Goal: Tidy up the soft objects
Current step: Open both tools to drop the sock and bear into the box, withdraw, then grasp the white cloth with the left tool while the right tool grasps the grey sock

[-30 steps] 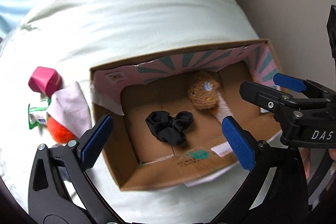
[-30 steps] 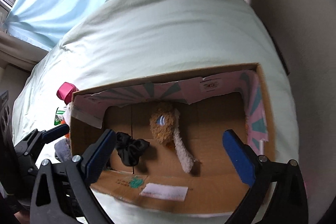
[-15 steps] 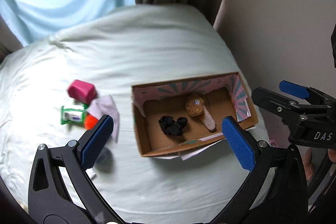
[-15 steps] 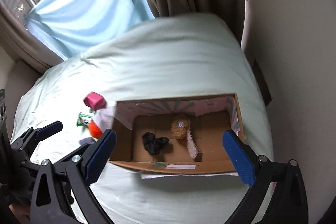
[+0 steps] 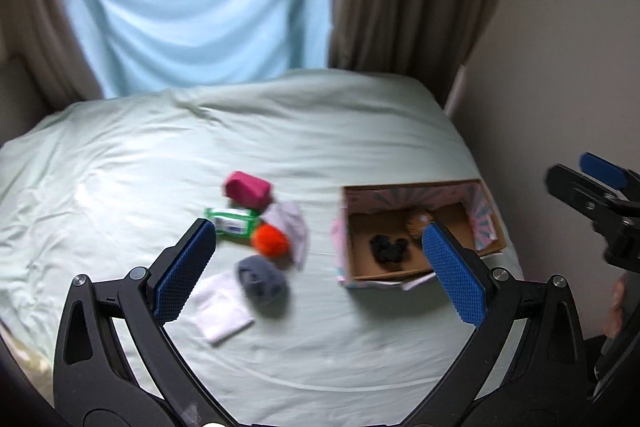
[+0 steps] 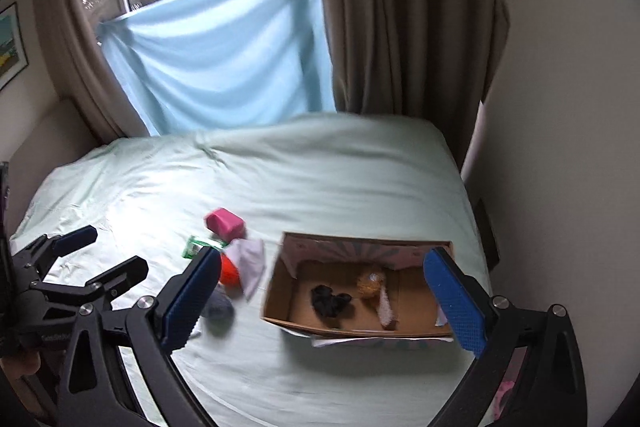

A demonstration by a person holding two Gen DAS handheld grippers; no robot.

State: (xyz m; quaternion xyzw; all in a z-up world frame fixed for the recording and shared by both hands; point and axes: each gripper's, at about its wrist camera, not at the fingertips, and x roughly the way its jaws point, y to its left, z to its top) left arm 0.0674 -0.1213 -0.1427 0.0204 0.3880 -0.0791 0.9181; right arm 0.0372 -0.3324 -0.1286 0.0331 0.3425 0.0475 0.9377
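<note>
Both tools hang high above the bed (image 5: 320, 131), each released and holding nothing. The left tool (image 5: 320, 267) has its blue pads spread wide; the right tool (image 6: 324, 295) is spread the same way.

The box (image 6: 280, 291) sits on the right side of the bed, near the wall. Inside it lie a black scrunchie (image 6: 330, 301) and, to its right, a brown plush (image 6: 370, 283) with a pale tail.

Left of the box, loose things cluster on the sheet: a pink block (image 5: 246, 189) farthest, a green packet (image 5: 232, 221) just nearer, an orange pom-pom (image 5: 270, 241) touching a white cloth (image 5: 290, 227), then a grey ball (image 5: 262, 281) beside a white sheet (image 5: 220, 309) nearest.
</note>
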